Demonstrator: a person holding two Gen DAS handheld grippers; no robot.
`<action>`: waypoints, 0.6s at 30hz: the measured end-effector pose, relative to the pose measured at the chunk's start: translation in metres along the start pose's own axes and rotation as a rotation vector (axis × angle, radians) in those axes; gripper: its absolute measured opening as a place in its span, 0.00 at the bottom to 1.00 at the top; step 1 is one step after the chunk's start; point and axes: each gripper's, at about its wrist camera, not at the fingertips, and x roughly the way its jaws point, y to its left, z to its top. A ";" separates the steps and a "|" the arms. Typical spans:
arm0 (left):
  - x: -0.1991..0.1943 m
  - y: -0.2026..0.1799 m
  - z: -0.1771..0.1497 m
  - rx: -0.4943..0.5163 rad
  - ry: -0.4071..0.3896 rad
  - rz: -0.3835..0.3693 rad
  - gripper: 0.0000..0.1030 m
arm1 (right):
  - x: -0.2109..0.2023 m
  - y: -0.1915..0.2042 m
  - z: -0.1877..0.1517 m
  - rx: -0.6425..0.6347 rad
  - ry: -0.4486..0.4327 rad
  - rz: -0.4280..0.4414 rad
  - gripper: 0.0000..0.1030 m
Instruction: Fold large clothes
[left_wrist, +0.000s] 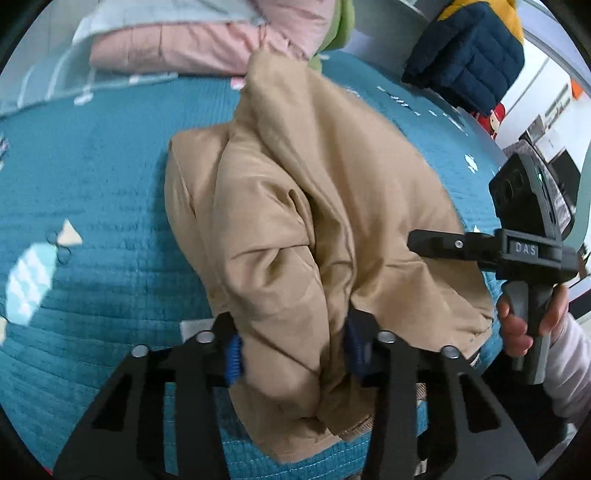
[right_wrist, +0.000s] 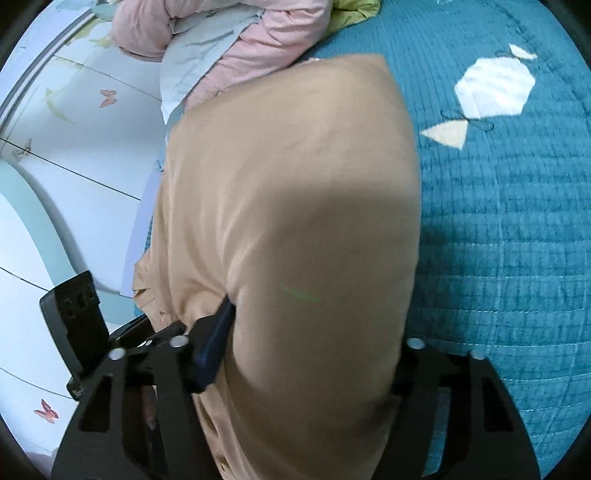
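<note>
The left wrist view shows the tan jacket (left_wrist: 295, 221) bunched in folds on the teal quilt (left_wrist: 92, 192), running from 12 o'clock down to 6. The left gripper (left_wrist: 293, 354) has its jaws partly closed on a thick fold of the jacket, the blue-ribbed pads pressing into the cloth on both sides. Only this view shows the right gripper (left_wrist: 436, 243) from outside, at 3 o'clock: one black finger lies over the jacket's edge, and a hand (left_wrist: 524, 317) in a pale sleeve grips its handle.

The right wrist view shows instead a smooth, taut expanse of the same jacket (right_wrist: 295, 206) filling the middle. The right gripper (right_wrist: 310, 354) stands about half open around a bulky fold; the left pad digs into the cloth, the other is hidden behind it.

A pink padded garment (right_wrist: 236, 44) lies at 11 o'clock, a white wardrobe with butterfly stickers (right_wrist: 74, 155) at 9. A navy and yellow puffer jacket (left_wrist: 469, 51) sits at 1 o'clock in the left view.
</note>
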 end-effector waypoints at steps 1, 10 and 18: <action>-0.001 -0.002 0.001 0.008 -0.004 0.011 0.36 | -0.003 0.005 0.000 -0.016 -0.008 0.001 0.51; -0.049 -0.020 0.017 0.046 -0.115 0.063 0.32 | -0.028 0.061 0.012 -0.103 -0.069 0.080 0.45; -0.124 0.014 0.029 -0.048 -0.270 0.077 0.32 | -0.024 0.154 0.040 -0.238 -0.088 0.149 0.44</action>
